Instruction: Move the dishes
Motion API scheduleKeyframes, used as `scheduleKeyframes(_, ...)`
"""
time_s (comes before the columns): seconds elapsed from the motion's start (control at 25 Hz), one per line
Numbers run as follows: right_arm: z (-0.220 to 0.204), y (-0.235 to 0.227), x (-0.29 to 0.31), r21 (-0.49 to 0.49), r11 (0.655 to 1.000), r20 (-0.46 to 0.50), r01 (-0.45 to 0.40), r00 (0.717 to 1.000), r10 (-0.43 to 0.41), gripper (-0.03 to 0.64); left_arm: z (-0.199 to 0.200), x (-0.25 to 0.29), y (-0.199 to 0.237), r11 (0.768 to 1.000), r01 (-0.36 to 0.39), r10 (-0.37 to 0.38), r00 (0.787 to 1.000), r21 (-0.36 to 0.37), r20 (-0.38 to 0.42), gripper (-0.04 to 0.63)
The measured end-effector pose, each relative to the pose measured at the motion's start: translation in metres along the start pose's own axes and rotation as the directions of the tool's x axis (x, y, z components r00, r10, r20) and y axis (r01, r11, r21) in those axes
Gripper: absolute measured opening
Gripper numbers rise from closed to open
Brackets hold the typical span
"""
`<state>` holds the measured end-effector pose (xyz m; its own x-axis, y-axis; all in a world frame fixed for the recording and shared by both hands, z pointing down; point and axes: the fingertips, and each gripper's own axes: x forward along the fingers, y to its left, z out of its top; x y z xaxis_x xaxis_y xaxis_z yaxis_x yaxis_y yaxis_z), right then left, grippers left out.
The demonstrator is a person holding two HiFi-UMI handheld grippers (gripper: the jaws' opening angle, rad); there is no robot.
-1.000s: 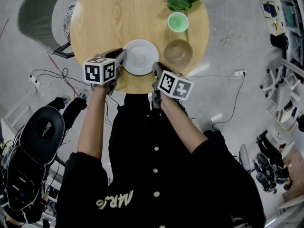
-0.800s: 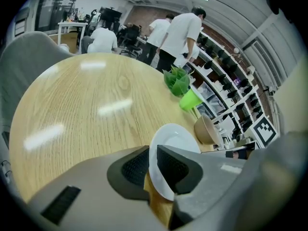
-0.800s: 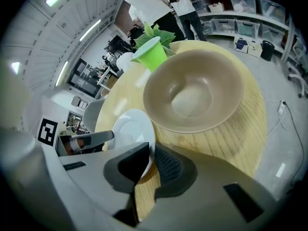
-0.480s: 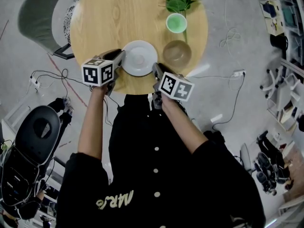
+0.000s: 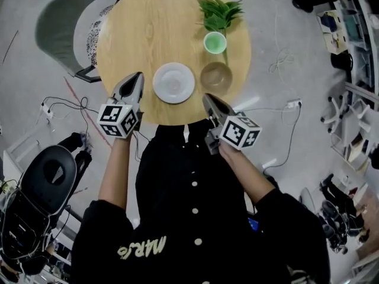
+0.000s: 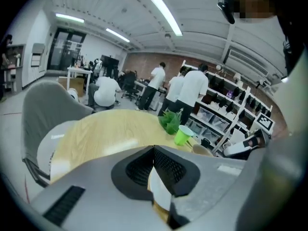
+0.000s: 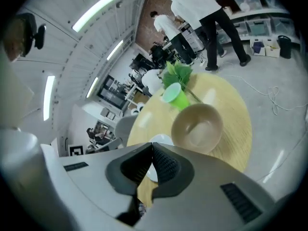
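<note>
White and round, with a shallow glossy well, the plate (image 5: 173, 83) lies flat on the round table (image 5: 142, 34) of pale wood grain. In the head view it is at the lower middle of the tabletop, near the table's lower edge. Just right of it, not touching, stands a tan bowl (image 5: 215, 76) with a smooth round rim. Above the bowl is a light green cup (image 5: 215, 42), and above that a bunch of green leaves (image 5: 219, 12). A grey shell chair (image 5: 59, 28) stands at the table's upper left.

The left gripper (image 5: 137, 77) hangs at the plate's lower left and the right gripper (image 5: 207, 98) at its lower right. Both are clear of the rim. Each gripper view shows ribbed black pads pressed together. The jaws have just been closing and now meet with nothing between them.

Change noted: half a second ago both grippers sat at the plate's left and right edges. They have since drawn back toward the lower frame, off the plate. The plate, bowl and cup keep their arrangement.
</note>
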<state>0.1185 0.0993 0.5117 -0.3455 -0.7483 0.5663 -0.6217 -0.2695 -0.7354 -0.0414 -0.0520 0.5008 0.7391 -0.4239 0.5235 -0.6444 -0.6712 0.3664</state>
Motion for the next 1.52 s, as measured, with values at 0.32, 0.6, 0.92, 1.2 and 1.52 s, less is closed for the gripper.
scheduleKeyframes(0.32,0.101,0.034,-0.049,-0.224,0.974,0.225,0.002,0.973,0.049,-0.005,0.076,-0.049,-0.045,0.996,0.010,-0.028,0.979,0.091,0.202,0.003)
scheduleKeyframes(0.6,0.178,0.087,-0.113,-0.505,0.855,0.421,0.119,0.899,0.123,-0.005,0.138,-0.097,-0.072,0.995,-0.036,0.004,0.951,0.098,0.308,0.003)
scheduleKeyframes(0.92,0.227,0.130,-0.182,-0.598,0.771,0.559,0.219,0.803,0.206,-0.005,0.194,-0.151,-0.096,0.970,-0.124,0.017,0.891,0.207,0.454,0.003)
scheduleKeyframes(1.2,0.235,0.139,-0.223,-0.615,0.734,0.630,0.290,0.740,0.235,-0.005,0.223,-0.190,-0.125,0.963,-0.109,-0.055,0.816,0.247,0.575,0.003)
scheduleKeyframes(1.52,0.236,0.158,-0.269,-0.629,0.688,0.693,0.362,0.663,0.283,-0.005,0.234,-0.232,-0.122,0.943,-0.229,0.028,0.778,0.241,0.627,0.003)
